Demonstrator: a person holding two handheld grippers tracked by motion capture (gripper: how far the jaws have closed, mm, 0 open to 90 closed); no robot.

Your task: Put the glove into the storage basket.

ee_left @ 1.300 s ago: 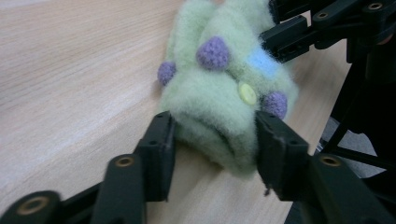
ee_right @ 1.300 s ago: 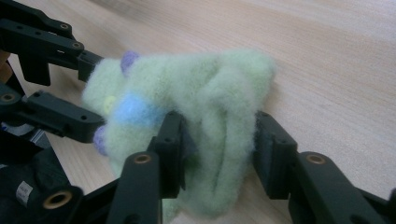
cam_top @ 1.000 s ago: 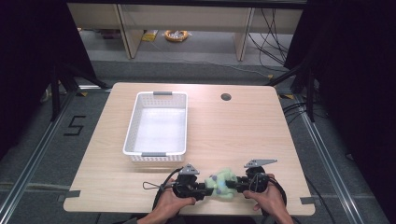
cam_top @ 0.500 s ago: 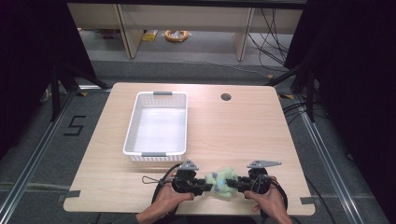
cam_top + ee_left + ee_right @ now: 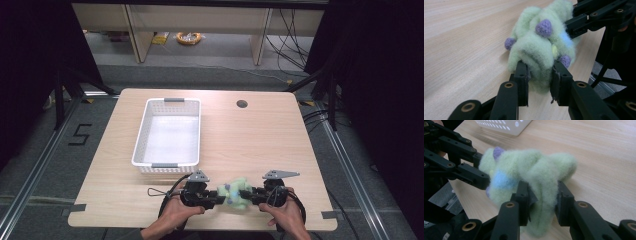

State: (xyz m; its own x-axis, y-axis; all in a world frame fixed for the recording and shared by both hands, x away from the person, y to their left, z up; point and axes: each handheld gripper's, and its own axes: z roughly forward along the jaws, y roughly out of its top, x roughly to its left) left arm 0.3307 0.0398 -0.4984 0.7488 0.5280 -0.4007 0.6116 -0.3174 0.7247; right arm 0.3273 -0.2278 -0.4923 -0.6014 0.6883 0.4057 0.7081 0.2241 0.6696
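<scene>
Two handheld grippers pinched a fluffy pale-green fleece item dotted with purple, blue and yellow bobbles at the near edge of a light wooden table, one from each side. The left gripper had its black jaws closed on a fold of the fleece at one end; the right gripper clamped a thicker bunch at the other. Between them the soft bundle sat bunched up, low over or resting on the tabletop; the angle left that unclear.

Judging by the layout, the work was at an early stage: the fleece was secured by both tools, but the white perforated plastic basket stood empty farther back and to the left, well apart from the bundle. If the basket was the destination, the lift and carry were yet to come, and the item had not been spread or straightened.

Seen from above, the person's hands, the basket and a round dark grommet hole in the far part of the table gave the overall arrangement, though the fleece appeared as a small blur. Up close, the left gripper view picked out the purple bobbles and a yellow spot, while the right gripper view revealed a blue patch and a corner of the basket behind.
</scene>
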